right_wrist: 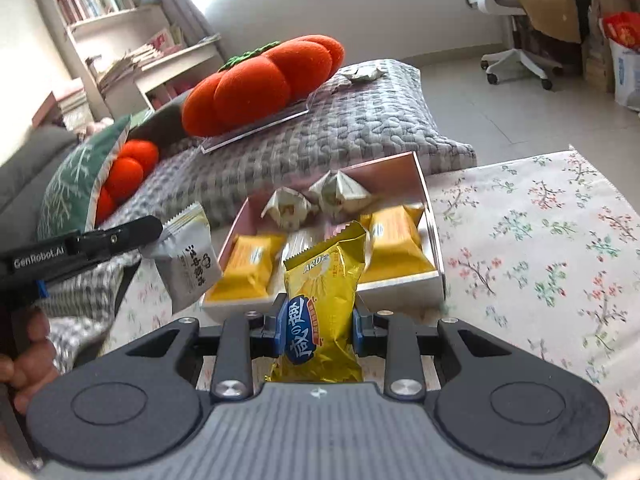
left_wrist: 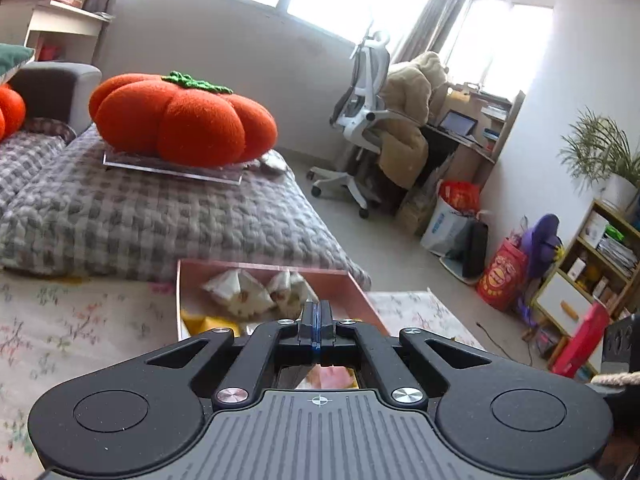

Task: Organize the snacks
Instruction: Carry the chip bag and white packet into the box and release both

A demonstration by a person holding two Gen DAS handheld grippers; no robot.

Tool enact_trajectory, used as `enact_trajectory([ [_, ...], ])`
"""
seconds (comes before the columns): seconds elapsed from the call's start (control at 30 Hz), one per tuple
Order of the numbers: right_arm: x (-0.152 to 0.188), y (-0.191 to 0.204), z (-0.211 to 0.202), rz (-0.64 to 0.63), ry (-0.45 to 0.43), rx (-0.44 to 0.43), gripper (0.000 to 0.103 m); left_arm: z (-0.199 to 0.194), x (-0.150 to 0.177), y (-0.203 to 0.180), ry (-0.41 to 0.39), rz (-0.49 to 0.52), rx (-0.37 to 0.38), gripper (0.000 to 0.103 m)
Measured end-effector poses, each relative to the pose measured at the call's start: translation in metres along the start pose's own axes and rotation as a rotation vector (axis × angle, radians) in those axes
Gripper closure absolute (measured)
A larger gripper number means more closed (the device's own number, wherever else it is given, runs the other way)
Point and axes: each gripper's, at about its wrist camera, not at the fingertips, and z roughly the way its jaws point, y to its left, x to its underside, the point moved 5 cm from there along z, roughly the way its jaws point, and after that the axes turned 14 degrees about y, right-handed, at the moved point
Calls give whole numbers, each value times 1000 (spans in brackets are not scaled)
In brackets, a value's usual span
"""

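Mid-loading, by the look of it: two snacks in the air, both near the shallow pink rectangular box resting on the flower-printed cloth of the worktop. Right tongs closed partway on the crinkled golden-yellow foil packet with a blue label, gripped low across its body, upright, hanging just in front of the box's near wall. Left tongs pinched tight on the top corner of a small grey-white sachet with dark printed characters, dangling left of the box above the cloth; in the left wrist view, pads pressed together and the sachet itself not discernible. Already inside the box: orange-yellow wrapped cakes along the front row, pale folded-paper wrapped sweets behind, and something pale between the cakes. Next, probably: yellow packet carried forward over the wall, lowered flat into the middle gap, then released; room tight there, so likely laid lengthwise.
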Motion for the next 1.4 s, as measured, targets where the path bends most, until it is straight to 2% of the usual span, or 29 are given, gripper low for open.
enact_trajectory([
  [0.13, -26, -7, 20, 27, -12, -12, 76, 24, -18, 6, -31, -21, -8, 103],
  [0.37, -50, -19, 64, 51, 1, 7, 76, 88, -6, 42, 39, -197, 24, 103],
  [0.57, -61, -16, 86, 65, -1, -12, 75, 94, 2, 53, 74, -241, 9, 102],
  [0.67, -57, -15, 93, 101, 9, -62, 63, 79, 6, 56, 72, -240, 3, 99],
  [0.7, -55, -15, 94, 114, 12, -77, 55, 73, 9, 56, 69, -236, -9, 97],
  [0.77, -51, -15, 90, 120, 12, -81, 52, 58, 16, 55, 76, -223, -62, 93],
  [0.83, -51, -15, 85, 119, 15, -51, 52, 45, 25, 56, 95, -219, -112, 85],
  [0.9, -48, -18, 75, 138, 27, -58, 52, 31, 38, 58, 120, -212, -177, 75],
  [1.0, -40, -19, 58, 147, 63, -14, 52, 12, 56, 57, 143, -207, -235, 70],
  [1.07, -27, -18, 41, 121, 83, 27, 52, 5, 65, 52, 162, -215, -247, 69],
  [1.13, -15, -17, 28, 106, 103, 22, 50, 1, 73, 42, 172, -186, -244, 62],
  [1.2, -2, -17, 12, 97, 108, 9, 45, -1, 82, 30, 186, -143, -249, 50],
  [1.3, 21, -17, -10, 57, 96, 38, 39, 4, 97, 15, 232, -90, -250, 49],
  [1.4, 36, -18, -12, 11, 122, 84, 39, 7, 108, -1, 262, -27, -242, 49],
])
